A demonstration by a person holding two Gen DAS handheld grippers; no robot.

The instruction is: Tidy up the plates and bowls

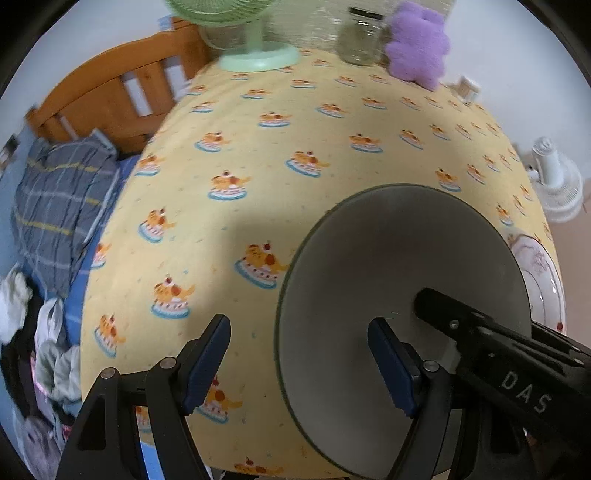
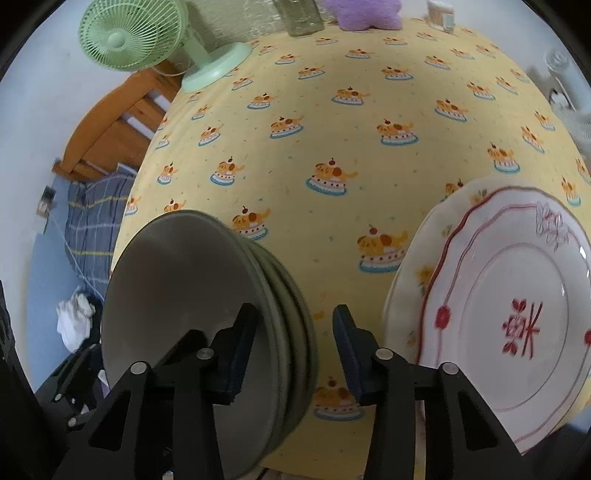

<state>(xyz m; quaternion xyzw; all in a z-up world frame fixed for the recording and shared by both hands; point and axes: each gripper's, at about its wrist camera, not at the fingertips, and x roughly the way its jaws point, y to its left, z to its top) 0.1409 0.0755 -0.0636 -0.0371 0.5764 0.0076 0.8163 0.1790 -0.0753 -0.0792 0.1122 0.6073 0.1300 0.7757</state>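
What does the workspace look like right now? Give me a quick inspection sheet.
Surface: table under a yellow cake-print cloth, mostly bare in the middle.
Job's things: nested grey-green bowls near the front edge; red-patterned plate stacked on a yellow-flowered plate to their right.
Clutter: green fan, glass jar, purple plush, small white container along the far edge.
Grippers: left gripper and right gripper each straddle the bowls' rim, pads not pressing.
Cables: thin pale cord over the bedding, off the table.
Surroundings: wooden bed frame, plaid bedding, white fan, heaped clothes.
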